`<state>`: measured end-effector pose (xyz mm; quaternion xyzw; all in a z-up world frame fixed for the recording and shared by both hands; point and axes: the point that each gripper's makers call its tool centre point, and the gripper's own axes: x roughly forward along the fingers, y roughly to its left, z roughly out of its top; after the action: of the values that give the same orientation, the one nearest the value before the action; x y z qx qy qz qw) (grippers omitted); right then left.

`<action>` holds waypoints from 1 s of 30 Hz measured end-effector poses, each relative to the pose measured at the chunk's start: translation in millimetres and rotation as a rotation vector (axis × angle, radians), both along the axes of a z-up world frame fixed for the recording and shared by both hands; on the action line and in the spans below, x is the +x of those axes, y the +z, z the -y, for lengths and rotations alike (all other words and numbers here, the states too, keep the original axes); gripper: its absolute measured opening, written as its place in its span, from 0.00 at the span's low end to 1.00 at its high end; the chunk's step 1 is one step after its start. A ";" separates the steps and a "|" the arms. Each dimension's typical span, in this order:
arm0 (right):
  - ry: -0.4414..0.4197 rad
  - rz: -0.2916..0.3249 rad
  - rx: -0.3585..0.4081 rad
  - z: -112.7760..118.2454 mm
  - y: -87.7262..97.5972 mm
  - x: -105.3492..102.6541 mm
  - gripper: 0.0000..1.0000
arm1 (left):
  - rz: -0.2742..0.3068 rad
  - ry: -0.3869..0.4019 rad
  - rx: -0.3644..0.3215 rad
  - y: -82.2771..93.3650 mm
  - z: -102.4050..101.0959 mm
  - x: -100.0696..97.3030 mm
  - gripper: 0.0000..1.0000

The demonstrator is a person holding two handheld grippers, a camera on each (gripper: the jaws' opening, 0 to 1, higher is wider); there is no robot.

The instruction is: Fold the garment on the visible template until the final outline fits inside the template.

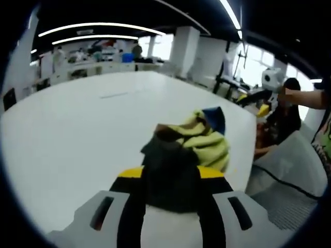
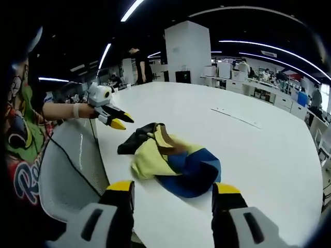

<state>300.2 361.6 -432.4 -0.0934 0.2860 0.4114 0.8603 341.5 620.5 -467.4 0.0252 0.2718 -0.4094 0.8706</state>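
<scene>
Left gripper view: the left hand-held gripper [image 1: 170, 175] is clamped on a dark bit of the garment [image 1: 204, 139], bunched on the white counter [image 1: 77, 124].

Right gripper view: the right hand-held gripper [image 2: 172, 194] is spread wide, grasping nothing, just short of the crumpled heap. Open office, ceiling light strips [image 2: 132, 9].

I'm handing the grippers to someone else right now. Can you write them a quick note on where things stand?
Left gripper: seen from the right gripper view, jaws together, just off the garment's dark end, nothing visibly held.
Right gripper: jaws open, empty, short of the garment.
Garment: a crumpled yellow, blue and dark heap near the edge of the white table.
Done: no fold visible.
Left: spread it flat, fold it, check the outline. No template outline is clear to me.
</scene>
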 end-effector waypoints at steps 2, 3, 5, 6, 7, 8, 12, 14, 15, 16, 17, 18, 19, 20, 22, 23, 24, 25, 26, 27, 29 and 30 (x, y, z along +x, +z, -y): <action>0.006 -0.003 -0.003 -1.0 -1.2 4.0 0.56 | -0.003 -0.008 0.006 -0.7 1.5 0.0 0.34; 0.010 -0.001 -0.002 -2.8 -1.8 7.5 0.54 | -0.003 -0.014 0.012 -1.6 1.9 0.4 0.34; 0.016 -0.007 0.003 -7.2 -3.9 12.0 0.53 | -0.008 -0.017 0.023 -4.6 2.2 2.7 0.36; 0.023 -0.024 0.012 -12.2 -7.6 14.0 0.53 | -0.009 -0.026 0.030 -5.9 3.0 2.6 0.37; 0.030 -0.037 0.016 -16.2 -10.5 15.2 0.53 | -0.004 -0.061 0.060 -8.3 4.1 0.6 0.37; 0.038 -0.044 0.016 -20.6 -13.6 16.4 0.50 | -0.008 -0.073 0.068 -9.5 6.3 -1.0 0.36; 0.065 -0.035 0.010 -41.5 -25.5 28.2 0.45 | -0.009 -0.040 0.066 -11.8 4.9 5.8 0.31; 0.075 -0.050 0.038 -53.4 -27.6 31.9 0.45 | -0.017 -0.029 0.064 -14.2 3.5 10.0 0.26; 0.083 -0.056 0.038 -57.5 -29.3 33.1 0.44 | -0.019 -0.026 0.061 -14.4 3.4 11.6 0.24; 0.102 -0.052 0.010 -60.5 -32.8 34.5 0.41 | -0.019 -0.021 0.061 -14.4 3.4 13.6 0.23; 0.116 -0.045 -0.024 -60.3 -35.9 36.1 0.37 | -0.018 -0.020 0.064 -14.2 3.7 14.6 0.22; 0.128 -0.040 -0.040 -62.3 -38.6 38.6 0.34 | -0.013 -0.023 0.068 -13.9 3.7 15.2 0.22; 0.128 -0.044 -0.038 -63.4 -39.6 40.4 0.32 | -0.012 -0.025 0.075 -15.2 3.2 16.6 0.21; 0.126 -0.046 -0.035 -63.7 -39.7 41.3 0.32 | -0.014 -0.025 0.078 -15.8 2.8 16.8 0.20; 0.121 -0.053 -0.053 -61.3 -42.3 46.0 0.30 | -0.018 -0.022 0.094 -20.2 -1.1 20.4 0.20; 0.123 -0.046 -0.070 -58.6 -43.9 48.5 0.28 | -0.017 -0.019 0.095 -21.0 -2.5 22.2 0.19; 0.124 -0.044 -0.084 -56.8 -45.4 49.5 0.26 | -0.019 -0.018 0.095 -21.6 -3.2 23.0 0.19; 0.128 -0.046 -0.128 -51.6 -49.6 50.5 0.24 | -0.022 -0.018 0.095 -21.8 -2.8 22.9 0.18; 0.143 -0.043 -0.147 -50.3 -51.8 50.7 0.21 | -0.025 -0.019 0.095 -22.4 -1.8 22.8 0.16; 0.148 -0.041 -0.152 -50.5 -52.9 51.0 0.21 | -0.030 -0.023 0.095 -23.7 -1.1 22.8 0.15; 0.157 -0.043 -0.158 -50.8 -55.7 51.7 0.21 | -0.034 -0.032 0.099 -26.4 1.3 23.7 0.15; 0.157 -0.046 -0.160 -50.5 -56.6 52.1 0.21 | -0.036 -0.033 0.101 -26.9 1.6 24.0 0.16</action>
<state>352.3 412.2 -489.0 -0.1744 0.3296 0.4554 0.8085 365.5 618.9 -494.3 0.0662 0.3070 -0.4098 0.8564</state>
